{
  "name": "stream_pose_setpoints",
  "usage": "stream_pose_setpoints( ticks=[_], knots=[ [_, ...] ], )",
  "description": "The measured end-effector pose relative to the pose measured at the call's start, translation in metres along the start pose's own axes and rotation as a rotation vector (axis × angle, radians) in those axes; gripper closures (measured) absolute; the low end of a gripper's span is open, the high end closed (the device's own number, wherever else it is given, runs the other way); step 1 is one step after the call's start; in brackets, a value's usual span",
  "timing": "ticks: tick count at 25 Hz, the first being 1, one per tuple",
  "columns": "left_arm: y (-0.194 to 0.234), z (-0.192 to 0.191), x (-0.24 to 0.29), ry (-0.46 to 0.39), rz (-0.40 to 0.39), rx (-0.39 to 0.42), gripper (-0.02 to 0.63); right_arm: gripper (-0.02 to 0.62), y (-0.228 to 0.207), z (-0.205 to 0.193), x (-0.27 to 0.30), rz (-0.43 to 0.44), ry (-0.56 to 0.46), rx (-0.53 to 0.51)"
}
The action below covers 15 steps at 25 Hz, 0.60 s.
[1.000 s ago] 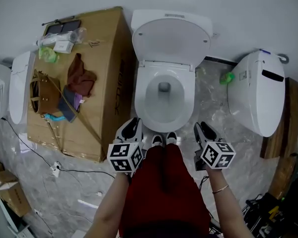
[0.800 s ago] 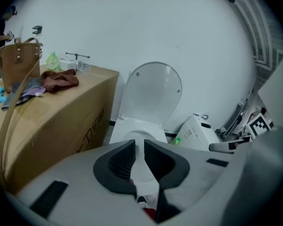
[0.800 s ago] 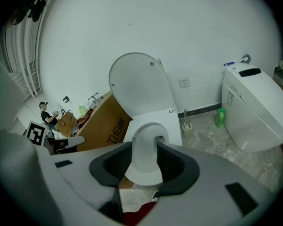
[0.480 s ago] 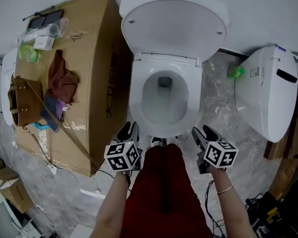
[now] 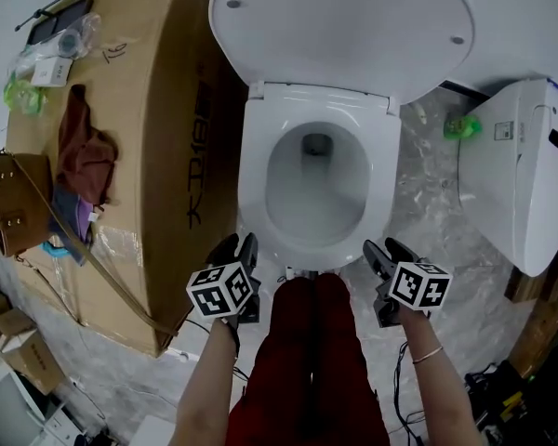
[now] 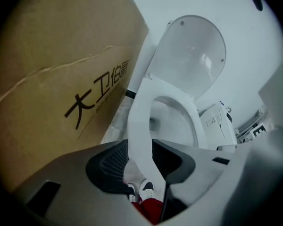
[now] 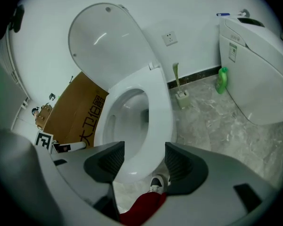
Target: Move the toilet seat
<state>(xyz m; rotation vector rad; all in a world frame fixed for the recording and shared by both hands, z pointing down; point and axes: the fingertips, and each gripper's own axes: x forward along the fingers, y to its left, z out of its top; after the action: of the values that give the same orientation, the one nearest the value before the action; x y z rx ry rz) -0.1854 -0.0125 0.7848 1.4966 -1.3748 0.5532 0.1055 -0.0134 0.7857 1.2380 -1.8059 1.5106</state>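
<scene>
A white toilet stands in front of me with its seat [image 5: 253, 175] lying down on the bowl and its lid [image 5: 339, 26] raised against the wall. My left gripper [image 5: 236, 242] hovers by the bowl's front left, its jaws opening. In the left gripper view the seat [image 6: 141, 121] and the lid [image 6: 193, 55] show beyond the left gripper [image 6: 139, 161], with nothing pressed by the pads. My right gripper [image 5: 383, 246] is at the front right, its jaws opening too. From the right gripper [image 7: 142, 161] the seat [image 7: 158, 112] lies ahead, ungripped.
A big cardboard box [image 5: 149, 156] carrying a brown bag and cloths stands tight against the toilet's left. Another white toilet [image 5: 516, 175] and a green bottle [image 5: 462, 125] are on the right. A toilet brush [image 7: 180, 95] stands by the wall. The person's red trousers [image 5: 307, 360] are below.
The head view has moved closer, so the toilet fills more of it. Both grippers have stayed near the bowl's front and their jaws have spread apart.
</scene>
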Motion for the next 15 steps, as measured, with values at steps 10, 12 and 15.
stream_pose_setpoints(
  ticks=[10,12,15],
  knots=[
    [0.013,-0.022,0.039,0.041,-0.025,-0.112,0.451,0.334,-0.02,-0.018,0.032,-0.006,0.026,0.081],
    [0.011,-0.022,0.041,0.041,-0.035,-0.12,0.45,0.334,-0.023,-0.021,0.037,-0.009,0.039,0.084],
    [0.01,-0.021,0.042,0.037,-0.054,-0.132,0.451,0.334,-0.023,-0.026,0.044,-0.004,0.066,0.091]
  ],
)
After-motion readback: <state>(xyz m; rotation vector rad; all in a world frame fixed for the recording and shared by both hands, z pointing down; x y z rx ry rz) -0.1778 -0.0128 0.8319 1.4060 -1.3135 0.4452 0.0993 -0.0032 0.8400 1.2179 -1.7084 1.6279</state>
